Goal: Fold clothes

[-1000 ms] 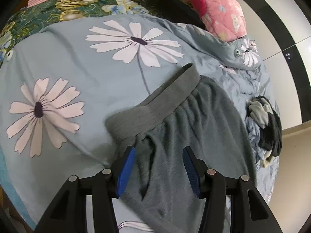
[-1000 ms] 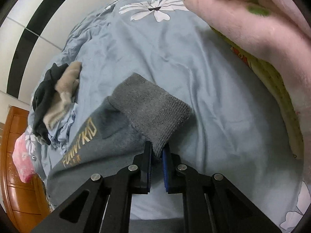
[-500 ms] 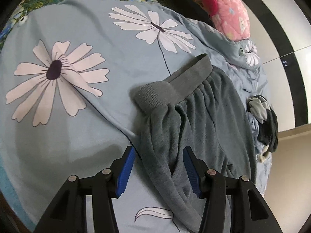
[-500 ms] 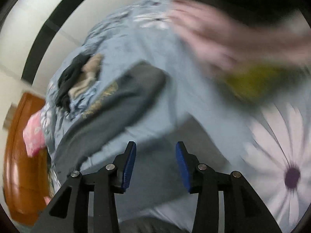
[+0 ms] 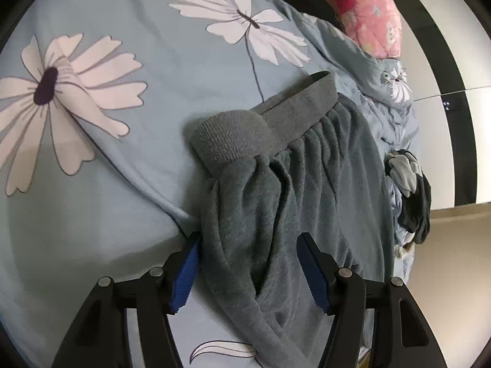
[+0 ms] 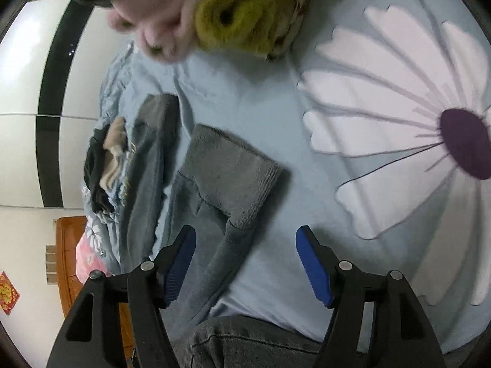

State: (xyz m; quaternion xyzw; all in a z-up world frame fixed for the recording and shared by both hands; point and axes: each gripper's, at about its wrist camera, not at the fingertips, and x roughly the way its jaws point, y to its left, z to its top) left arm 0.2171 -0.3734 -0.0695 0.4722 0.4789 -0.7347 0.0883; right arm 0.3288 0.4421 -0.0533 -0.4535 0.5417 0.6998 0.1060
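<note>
right now we see the grey sweatpants (image 5: pixel 307 184) lying on the pale blue bedspread (image 5: pixel 122 184) printed with big white daisies. our left gripper (image 5: pixel 248 266) has its blue-padded fingers spread wide, one on each side of a bunched fold of the trouser fabric, and we cannot tell whether the pads touch the cloth. the ribbed cuff (image 5: pixel 227 141) of one leg lies folded up against the grey waistband (image 5: pixel 300 104), overlapping its near end

from the right wrist view, our right gripper (image 6: pixel 245 263) is also spread apart and holds nothing; the same cuff (image 6: pixel 233 171) lies flat on the bedspread (image 6: pixel 307 122) just ahead of its fingers, with the leg running back between them. beyond it the rest of the sweatpants (image 6: pixel 147 165) stretches away, and just beside that sits a small heap of dark and beige clothes (image 6: pixel 104 162). a pink quilted blanket (image 5: pixel 368 9) is bundled at the far edge of the bed in the left view, and a yellow-green fuzzy cloth (image 6: pixel 245 15) with something pink and blurred beside it fills the top of the right view. dark denim (image 6: pixel 245 343) shows at the bottom edge there
</note>
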